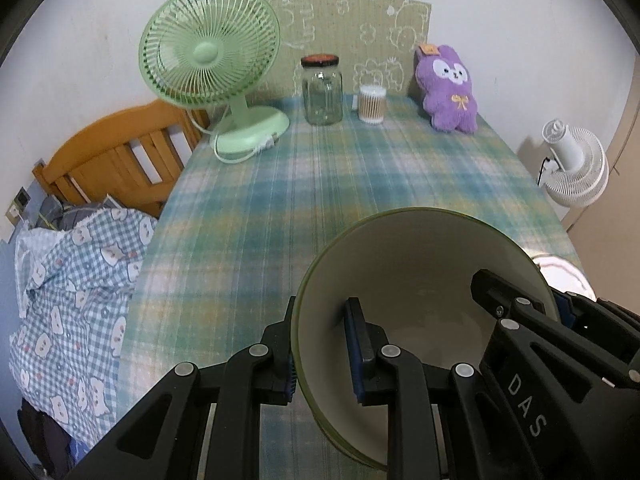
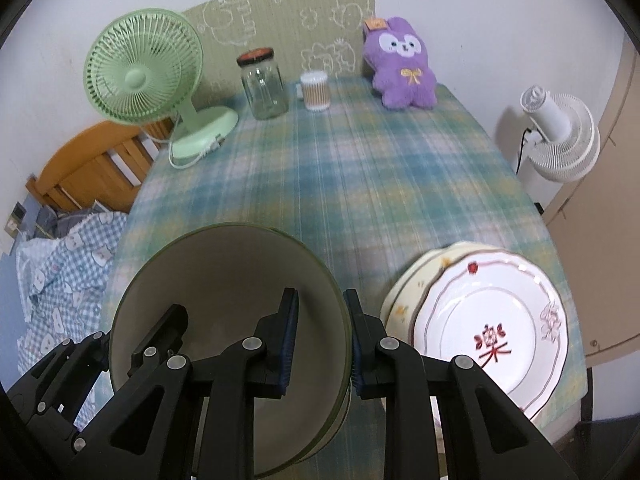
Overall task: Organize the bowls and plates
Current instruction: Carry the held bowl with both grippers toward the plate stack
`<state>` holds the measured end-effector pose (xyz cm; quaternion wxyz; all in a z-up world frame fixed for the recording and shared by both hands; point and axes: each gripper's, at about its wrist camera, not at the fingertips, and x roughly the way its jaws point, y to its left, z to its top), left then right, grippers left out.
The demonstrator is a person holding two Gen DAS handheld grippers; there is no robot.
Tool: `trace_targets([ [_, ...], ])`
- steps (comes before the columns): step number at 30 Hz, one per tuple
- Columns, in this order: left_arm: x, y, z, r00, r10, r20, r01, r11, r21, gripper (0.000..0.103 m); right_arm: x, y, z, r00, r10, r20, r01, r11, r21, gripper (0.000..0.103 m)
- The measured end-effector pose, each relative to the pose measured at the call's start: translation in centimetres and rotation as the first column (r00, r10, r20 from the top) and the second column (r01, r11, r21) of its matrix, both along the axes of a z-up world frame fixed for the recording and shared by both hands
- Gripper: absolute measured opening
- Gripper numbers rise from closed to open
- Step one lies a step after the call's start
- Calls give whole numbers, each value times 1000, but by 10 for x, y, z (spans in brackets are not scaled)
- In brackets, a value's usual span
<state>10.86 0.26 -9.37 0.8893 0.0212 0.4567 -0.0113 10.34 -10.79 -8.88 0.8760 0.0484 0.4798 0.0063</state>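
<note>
Two grippers clamp one green-rimmed bowl [image 1: 420,280] from opposite sides, holding it tilted above the near part of the counter [image 1: 320,184], which is spread with a blue-green plaid cloth. The left gripper [image 1: 324,352] has its jaws drawn narrow on the bowl's left wall, one pad inside and one outside. The right gripper [image 2: 322,344] pinches the right wall the same way, jaws narrow, with the rim between the pads. In the right wrist view the left gripper shows at the bowl's far side.

Just right of the bowl, a white plate [image 2: 492,328] with a red character and a scalloped rim lies stacked on a cream plate [image 2: 416,276] at the counter's near right edge.

Along the back of the counter stand a green desk fan [image 1: 208,56], a glass jar [image 1: 322,92] with a dark lid, a tub of cotton swabs [image 1: 372,104] and a purple plush rabbit [image 1: 450,88]. A white fan [image 2: 560,136] stands off to the right, and a bed with checked bedding [image 1: 76,280] lies left.
</note>
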Motion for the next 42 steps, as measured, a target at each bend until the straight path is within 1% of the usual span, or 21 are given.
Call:
trace_targets([
  [5,-3,3,-11,999,1,-44,-2,1000,-11,18,-3,3,-12,1000,2,-28,-2,1000,-13,26],
  [12,-6,5,-23,997,9,-73,-10,1000,-14,18,-4,5,-24,998,7,-59,-8,1000,-17,26],
  [20,-6,6,-31,995,9,-104,-13,999,-35,19,-5,6,-29,998,13,-64,-16,998,-59,24],
  [27,-6,6,-32,995,4,-97,-7,1000,-29,19,-4,7,-31,998,18,-60,-23,997,-76,24],
  [30,-4,5,-37,994,0,-112,-2,1000,-18,18,-2,8,-37,997,18,-78,-26,995,-99,24],
  [32,-5,4,-37,995,-6,-104,5,1000,-11,17,-2,8,-38,997,15,-74,-22,995,-101,24],
  [39,-4,7,-37,994,-14,-106,12,1000,-18,18,-1,10,-38,997,11,-81,-20,994,-110,24],
  [41,-5,7,-37,994,-26,-110,24,1000,-18,20,-2,9,-38,996,16,-87,-25,993,-112,24],
  [42,-4,7,-36,993,-30,-114,28,999,-25,23,-2,9,-37,996,19,-90,-29,994,-109,24],
])
